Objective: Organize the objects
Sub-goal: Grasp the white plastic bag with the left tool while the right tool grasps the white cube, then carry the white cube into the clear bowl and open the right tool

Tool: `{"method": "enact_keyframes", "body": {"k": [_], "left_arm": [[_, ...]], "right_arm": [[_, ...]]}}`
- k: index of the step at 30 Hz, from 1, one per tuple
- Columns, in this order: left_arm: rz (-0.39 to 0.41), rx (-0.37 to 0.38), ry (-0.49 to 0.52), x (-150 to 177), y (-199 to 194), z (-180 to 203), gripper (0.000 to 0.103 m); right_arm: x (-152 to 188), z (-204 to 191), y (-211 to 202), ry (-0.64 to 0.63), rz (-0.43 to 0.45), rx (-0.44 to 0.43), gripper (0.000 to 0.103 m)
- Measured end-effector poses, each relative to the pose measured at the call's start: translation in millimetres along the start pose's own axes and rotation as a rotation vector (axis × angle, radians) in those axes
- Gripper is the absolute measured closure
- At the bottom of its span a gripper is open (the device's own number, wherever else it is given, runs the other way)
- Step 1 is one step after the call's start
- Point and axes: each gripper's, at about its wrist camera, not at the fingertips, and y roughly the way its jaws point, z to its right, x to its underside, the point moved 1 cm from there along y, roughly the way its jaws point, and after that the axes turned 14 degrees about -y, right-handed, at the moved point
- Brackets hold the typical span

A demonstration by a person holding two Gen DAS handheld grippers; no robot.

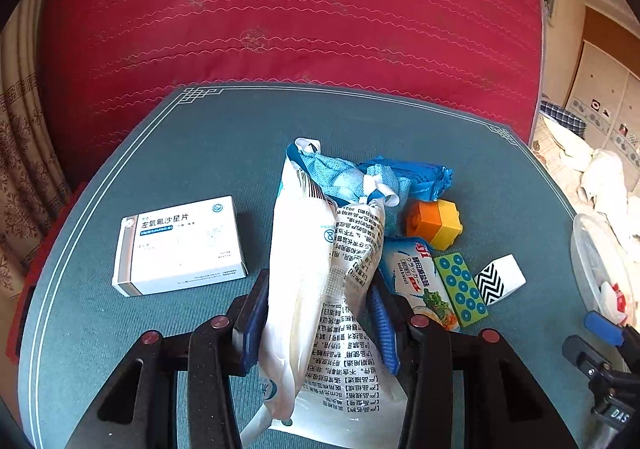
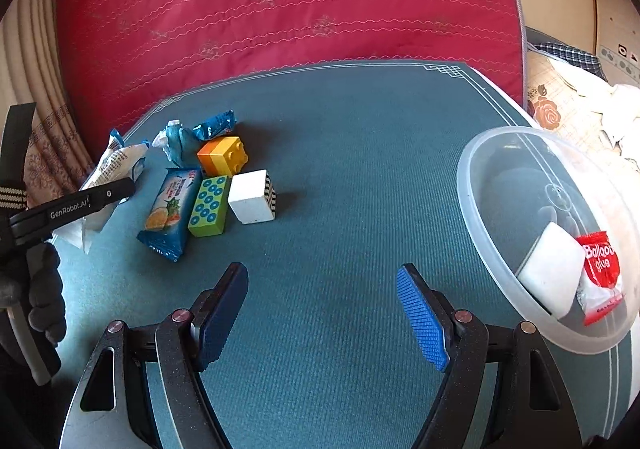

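The left gripper (image 1: 320,313) is pinching the white printed packet (image 1: 320,289), which is standing lengthwise between its blue pads at the centre bottom of the left wrist view, long axis running up the frame. The clear plastic bowl (image 2: 472,185), probably its destination, is sitting at the right edge of the right wrist view, nearer the right gripper (image 2: 324,317), whose jaws are spreading wide over bare teal mat (image 2: 340,129).

Teal mat (image 2: 340,129), medicine box (image 1: 180,245), snack packets (image 2: 170,209), blocks (image 2: 224,155), clear bowl (image 2: 480,177)
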Motion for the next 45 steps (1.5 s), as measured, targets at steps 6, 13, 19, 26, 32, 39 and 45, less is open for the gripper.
{"method": "enact_keyframes", "body": {"k": [6, 13, 19, 26, 32, 39, 45], "left_arm": [[0.005, -0.007, -0.014, 1, -2, -3, 0.055], [-0.001, -0.008, -0.035, -2, 0, -9, 0.055], [-0.008, -0.006, -0.039, 1, -2, -7, 0.055], [-0.012, -0.005, -0.043, 1, -2, -8, 0.055], [-0.015, -0.003, -0.04, 2, 0, -8, 0.055], [-0.014, 0.006, -0.03, 4, -2, -4, 0.055], [-0.014, 0.017, -0.014, 7, -4, 1, 0.055]], "right_arm": [[-22, -18, 24, -0.038, 0.001, -0.042, 0.025], [-38, -30, 55, -0.077, 0.0, -0.036, 0.026], [-50, -32, 69, -0.067, -0.004, -0.058, 0.034], [-51, -38, 85, -0.088, -0.046, -0.073, 0.058], [-48, -40, 83, -0.104, -0.04, -0.061, 0.071], [-41, -37, 74, -0.088, -0.032, -0.065, 0.072], [-34, -30, 56, -0.063, -0.006, -0.056, 0.072]]}}
